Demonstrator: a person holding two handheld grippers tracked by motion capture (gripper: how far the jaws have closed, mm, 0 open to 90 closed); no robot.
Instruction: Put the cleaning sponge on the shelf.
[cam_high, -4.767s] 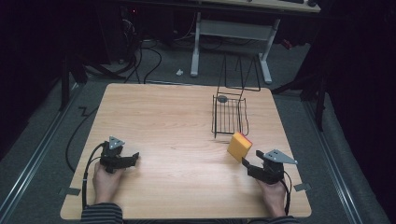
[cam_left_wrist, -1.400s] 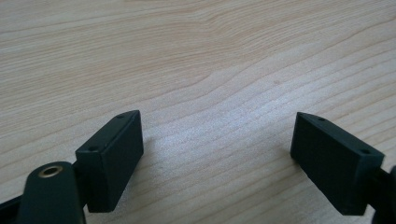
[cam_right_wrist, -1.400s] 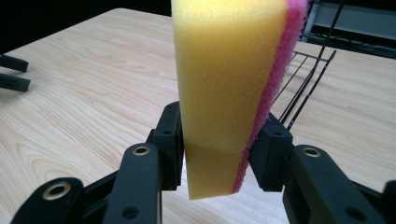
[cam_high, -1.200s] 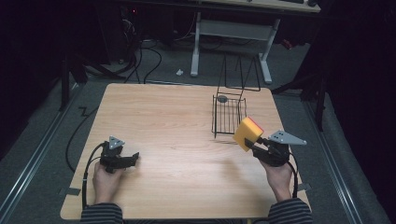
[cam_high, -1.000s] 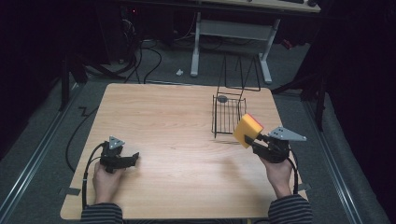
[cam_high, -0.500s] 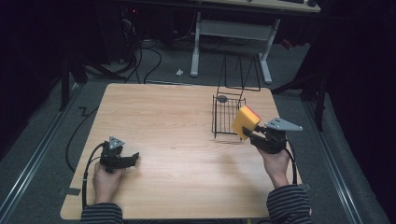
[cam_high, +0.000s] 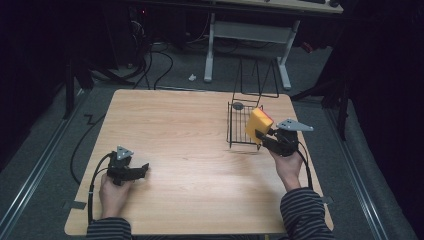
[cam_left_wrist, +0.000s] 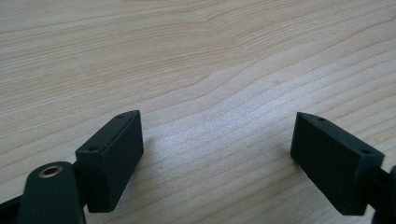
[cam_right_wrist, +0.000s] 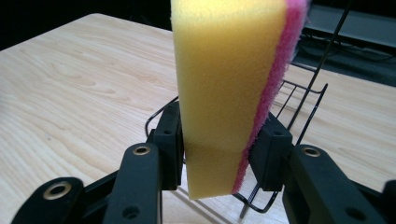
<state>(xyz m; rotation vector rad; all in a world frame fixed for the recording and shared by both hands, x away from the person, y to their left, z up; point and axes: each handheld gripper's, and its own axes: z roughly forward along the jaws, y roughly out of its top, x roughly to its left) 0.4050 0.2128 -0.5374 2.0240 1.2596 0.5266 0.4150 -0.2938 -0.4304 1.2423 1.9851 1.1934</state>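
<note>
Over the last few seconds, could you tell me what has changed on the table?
The right gripper, shut on the yellow sponge throughout, has carried it from the table's near right up to the wire basket, where it now hangs at the right rim. The left gripper stayed put, jaws open on bare wood; the basket has not moved.

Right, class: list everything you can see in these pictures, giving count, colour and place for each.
Sponge: one, yellow with a pink face, held upright over the basket's near right corner.
Wire basket: one, black, far right of the table.
Small round thing: one, grey, at the basket's far end.
Table: one, light wood.
Desk frame: one, pale, on the floor beyond.
Left gripper: black, near left, fingers apart on bare wood.
Right gripper: black, clamping the sponge.
Striped sleeves: two, bottom edge.
</note>
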